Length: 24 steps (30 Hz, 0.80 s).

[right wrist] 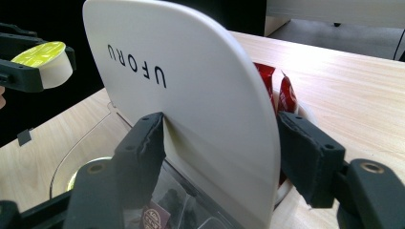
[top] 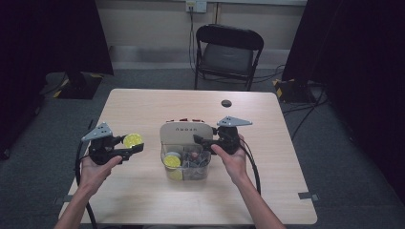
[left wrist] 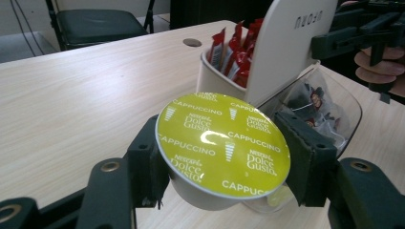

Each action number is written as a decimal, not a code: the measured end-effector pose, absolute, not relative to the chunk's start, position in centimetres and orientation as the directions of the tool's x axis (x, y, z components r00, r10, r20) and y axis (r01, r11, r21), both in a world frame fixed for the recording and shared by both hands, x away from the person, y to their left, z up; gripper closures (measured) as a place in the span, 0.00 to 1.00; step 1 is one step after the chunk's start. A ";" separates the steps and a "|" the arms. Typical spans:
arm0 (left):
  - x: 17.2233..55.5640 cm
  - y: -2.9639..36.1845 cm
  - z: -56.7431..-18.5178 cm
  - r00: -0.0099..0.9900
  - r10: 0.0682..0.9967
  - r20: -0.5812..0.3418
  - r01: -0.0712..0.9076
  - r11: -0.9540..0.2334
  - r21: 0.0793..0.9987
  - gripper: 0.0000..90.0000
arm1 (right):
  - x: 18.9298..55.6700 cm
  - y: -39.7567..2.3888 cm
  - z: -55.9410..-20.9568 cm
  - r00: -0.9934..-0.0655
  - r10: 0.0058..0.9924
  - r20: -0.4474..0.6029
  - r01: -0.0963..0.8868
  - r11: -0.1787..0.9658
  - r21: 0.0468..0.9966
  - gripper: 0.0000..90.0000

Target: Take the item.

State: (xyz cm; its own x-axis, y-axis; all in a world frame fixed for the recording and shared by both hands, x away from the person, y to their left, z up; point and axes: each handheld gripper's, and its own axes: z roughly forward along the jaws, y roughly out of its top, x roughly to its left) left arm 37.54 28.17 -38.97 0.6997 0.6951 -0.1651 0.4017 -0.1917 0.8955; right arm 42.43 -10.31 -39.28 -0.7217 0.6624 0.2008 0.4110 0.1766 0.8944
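My left gripper (top: 134, 143) (left wrist: 224, 157) is shut on a coffee capsule (top: 132, 140) (left wrist: 222, 143) with a yellow-green "Cappuccino" lid. It holds the capsule above the table, left of the organizer. The capsule (right wrist: 43, 64) is also at the upper left in the right gripper view. The organizer has a white back panel (top: 185, 131) (right wrist: 191, 86) marked UFORU and a clear front bin (top: 187, 167) (left wrist: 329, 105). My right gripper (top: 198, 140) (right wrist: 224, 148) is shut on the panel's right side, one pad at the front and one at the back.
In the clear bin lie another yellow-lidded capsule (top: 172, 161) and several tea bags (top: 196, 160). Red sachets (left wrist: 234, 52) stand in the white cup behind the panel. A cable hole (top: 226, 103) marks the far table side, and a black folding chair (top: 228, 52) stands beyond it.
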 end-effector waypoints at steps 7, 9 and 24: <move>37.7 29.2 -40.2 0.675 0.720 -0.158 0.429 -0.209 0.879 0.45 | 42.4 -10.3 -39.3 -0.721 0.662 0.203 0.413 0.176 0.894 0.39; 37.7 29.6 -40.4 0.664 0.732 -0.154 0.435 -0.210 0.876 0.45 | 42.4 -10.3 -39.3 -0.721 0.662 0.204 0.414 0.176 0.893 0.39; 38.2 32.2 -42.3 0.597 0.791 -0.134 0.476 -0.215 0.853 0.45 | 42.4 -10.2 -39.3 -0.720 0.663 0.203 0.415 0.177 0.892 0.39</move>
State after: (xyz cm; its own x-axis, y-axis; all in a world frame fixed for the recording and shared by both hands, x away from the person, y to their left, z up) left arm 38.18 32.24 -42.29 0.5966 0.7913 -0.1337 0.4757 -0.2145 0.8530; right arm 42.42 -10.19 -39.31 -0.7204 0.6631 0.2034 0.4150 0.1772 0.8924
